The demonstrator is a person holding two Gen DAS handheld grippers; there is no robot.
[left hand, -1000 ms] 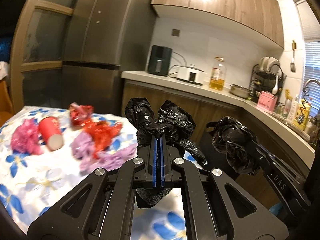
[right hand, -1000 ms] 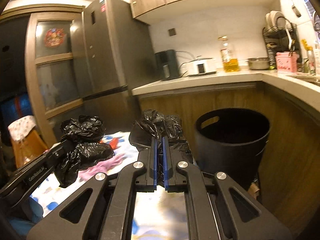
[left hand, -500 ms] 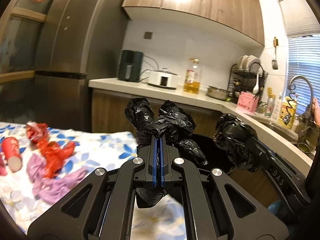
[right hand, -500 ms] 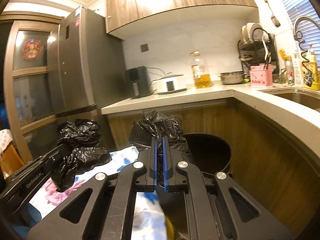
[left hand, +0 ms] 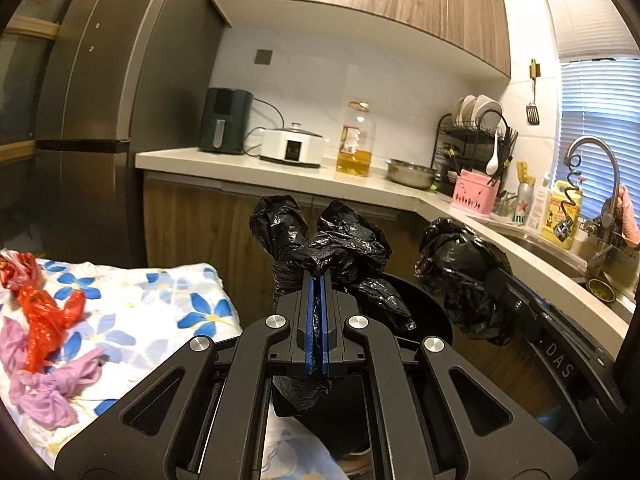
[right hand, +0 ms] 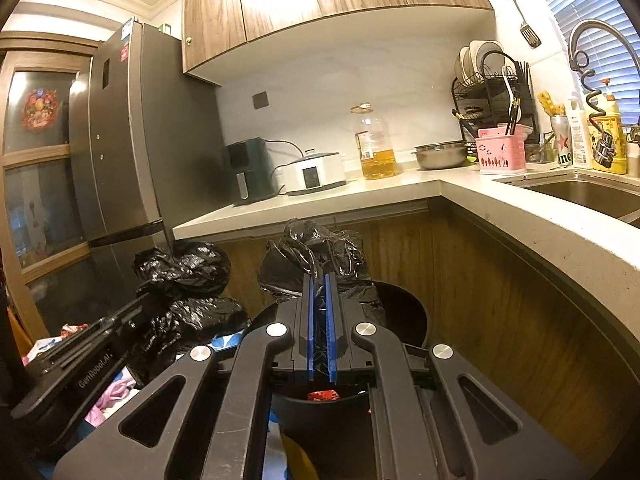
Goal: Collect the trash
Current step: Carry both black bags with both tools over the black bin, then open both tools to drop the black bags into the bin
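Note:
A black trash bag (left hand: 340, 248) is held up between both grippers. My left gripper (left hand: 316, 280) is shut on one bunched part of it. My right gripper (right hand: 319, 284) is shut on another bunch (right hand: 316, 252), and shows at the right of the left wrist view (left hand: 460, 276). Both hold the bag over a round black bin (right hand: 404, 316), whose rim also shows in the left wrist view (left hand: 432, 304). Something red lies inside the bin (right hand: 324, 395). Red (left hand: 48, 316) and purple (left hand: 48, 384) plastic scraps lie on the floral tablecloth (left hand: 160, 304) at left.
A kitchen counter (right hand: 520, 220) curves around behind and right of the bin, with wooden cabinet fronts (right hand: 500, 312) below. On it stand an air fryer (left hand: 224, 120), a white cooker (left hand: 292, 148), an oil bottle (left hand: 356, 140) and a sink (right hand: 592, 192). A grey fridge (left hand: 100, 100) stands at left.
Both grippers have swung right with the bag, away from the table, and now hang over the bin. The red cup and pink scrap have left the left wrist view.

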